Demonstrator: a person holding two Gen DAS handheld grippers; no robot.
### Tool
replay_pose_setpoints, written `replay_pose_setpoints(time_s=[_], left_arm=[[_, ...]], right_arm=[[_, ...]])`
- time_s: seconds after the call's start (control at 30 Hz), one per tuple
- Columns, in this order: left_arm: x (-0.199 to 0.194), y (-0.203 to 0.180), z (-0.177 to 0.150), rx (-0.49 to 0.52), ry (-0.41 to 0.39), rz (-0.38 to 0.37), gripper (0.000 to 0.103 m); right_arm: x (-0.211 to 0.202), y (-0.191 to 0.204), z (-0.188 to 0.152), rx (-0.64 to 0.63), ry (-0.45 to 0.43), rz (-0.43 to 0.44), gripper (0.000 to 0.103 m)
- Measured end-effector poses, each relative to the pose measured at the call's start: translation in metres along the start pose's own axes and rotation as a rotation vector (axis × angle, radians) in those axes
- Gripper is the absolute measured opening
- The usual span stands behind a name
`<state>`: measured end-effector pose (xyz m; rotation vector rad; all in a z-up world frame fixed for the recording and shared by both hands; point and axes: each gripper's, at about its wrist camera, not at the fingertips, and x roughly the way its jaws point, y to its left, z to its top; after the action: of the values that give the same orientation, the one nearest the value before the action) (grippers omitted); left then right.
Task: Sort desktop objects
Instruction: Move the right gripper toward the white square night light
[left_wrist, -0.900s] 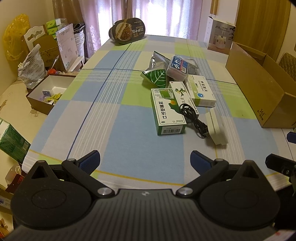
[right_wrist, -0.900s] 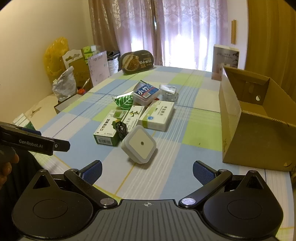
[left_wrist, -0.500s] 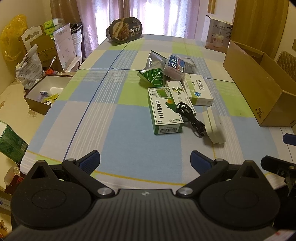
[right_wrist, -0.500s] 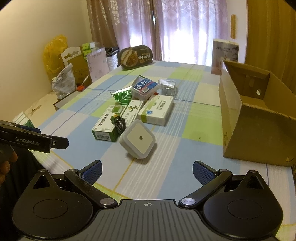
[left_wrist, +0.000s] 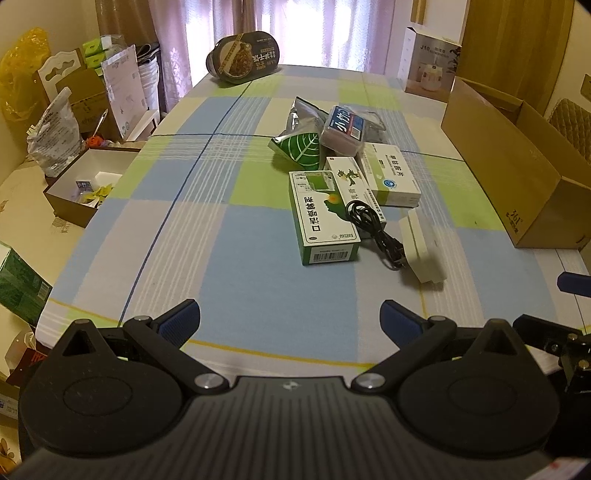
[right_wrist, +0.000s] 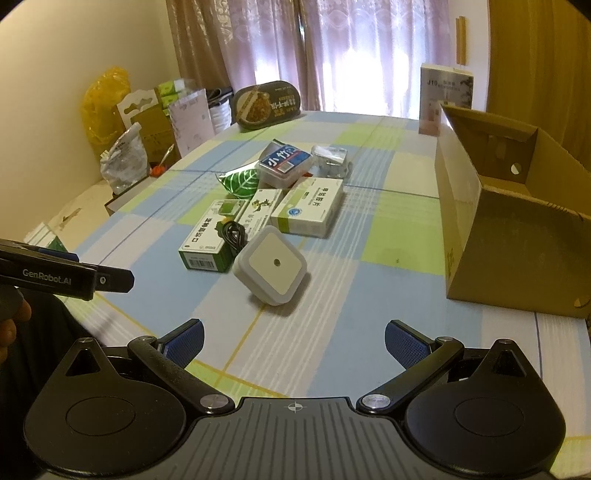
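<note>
Checked cloth covers the bench (left_wrist: 221, 229) under both my claws. Off to the right of my right claw (right_wrist: 293, 341) stands the cardboard box (right_wrist: 517, 236), mouth up, likely where sorted things go. Ahead of it sit the medicine boxes (right_wrist: 306, 206) in one cluster, and nearest, the white night-light (right_wrist: 275, 264) tilted on its plug. My left claw (left_wrist: 290, 319) and the right both gape, holding nothing. Since a moment ago I've eased both slightly closer; nothing on the cloth has shifted.
</note>
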<state>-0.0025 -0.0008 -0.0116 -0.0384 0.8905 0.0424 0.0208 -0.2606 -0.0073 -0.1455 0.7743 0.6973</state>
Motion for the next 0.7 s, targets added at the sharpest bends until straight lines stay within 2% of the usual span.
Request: replay_pose_setpoints(time_s=[0.5, 0.7], left_arm=[[0.0028, 0.0021, -0.0015, -0.006, 0.001, 0.009, 0.102], [0.0017, 0.0056, -0.0009, -0.008, -0.028, -0.02, 0.102]], right_arm=[[0.004, -0.0021, -0.0023, 0.002, 0.019, -0.003, 0.101], [0.0056, -0.0012, -0.0027, -0.023, 0.011, 0.023, 0.101]])
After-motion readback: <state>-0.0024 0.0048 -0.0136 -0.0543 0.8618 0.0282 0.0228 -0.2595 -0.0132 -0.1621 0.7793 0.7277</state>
